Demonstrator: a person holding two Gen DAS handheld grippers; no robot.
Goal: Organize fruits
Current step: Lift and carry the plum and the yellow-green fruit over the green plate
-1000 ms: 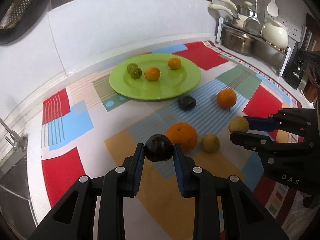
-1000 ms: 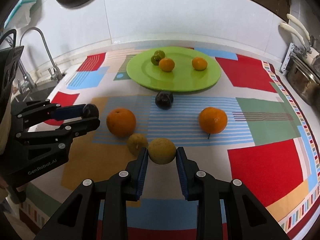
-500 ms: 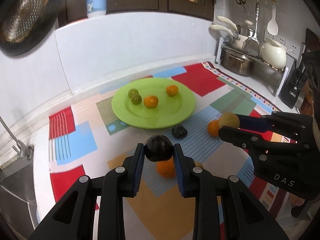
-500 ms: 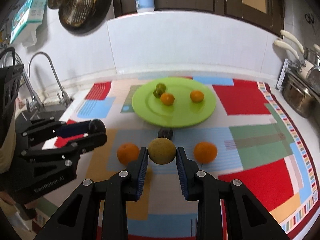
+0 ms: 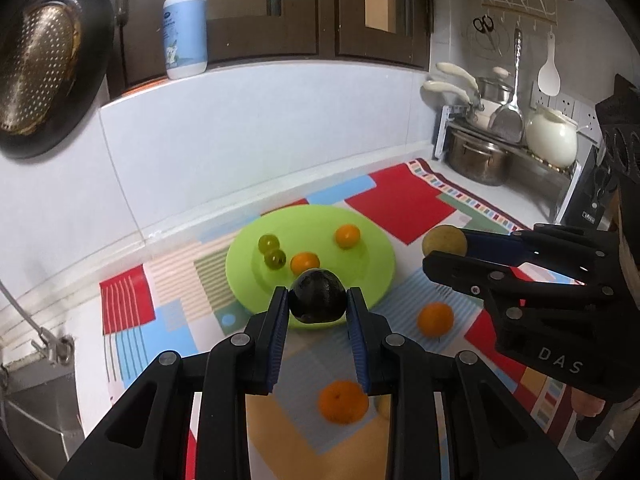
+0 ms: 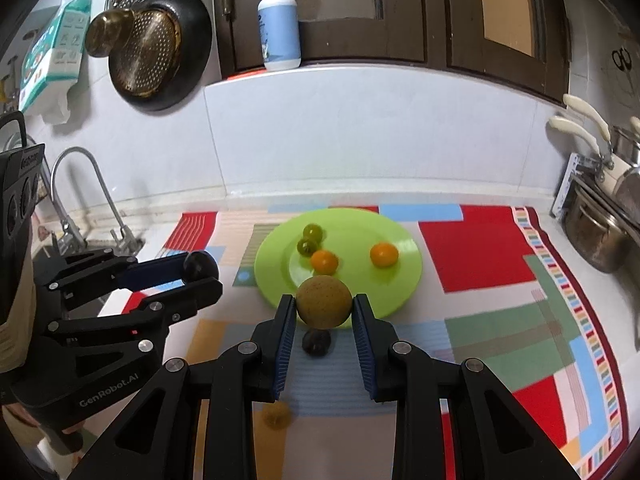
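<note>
A big table (image 6: 400,440) is covered by a cloth (image 6: 480,256) with red, blue, green and orange squares. A white wall stands behind it.

A round green plate (image 6: 400,280) sits on the cloth near the wall. On the plate are two small green fruits (image 6: 312,232) touching each other and two small orange fruits (image 6: 384,254) a little apart.

The left hand-held gripper (image 5: 318,300) is up in the air over the near edge of the plate. Its two blue pads squeeze a dark round fruit (image 5: 318,296) from both sides.

The right hand-held gripper (image 6: 324,304) is also up in the air, just beside the left one. It squeezes a yellow-brown round fruit (image 6: 323,301) between its pads.

Down on the cloth, another dark fruit (image 6: 316,342) lies just in front of the plate. One orange (image 5: 435,319) lies near the plate on the right side. Another orange (image 5: 343,401) lies closer, under the left hand-held gripper. A small yellow-brown fruit (image 6: 276,416) lies on the cloth too, but it looks blurry.

A soap bottle (image 6: 279,20) stands on the ledge above the wall. A pan (image 6: 160,48) hangs on the left. A tap (image 6: 76,196) is at the left side. Pots (image 5: 480,156) stand on a rack at the right.
</note>
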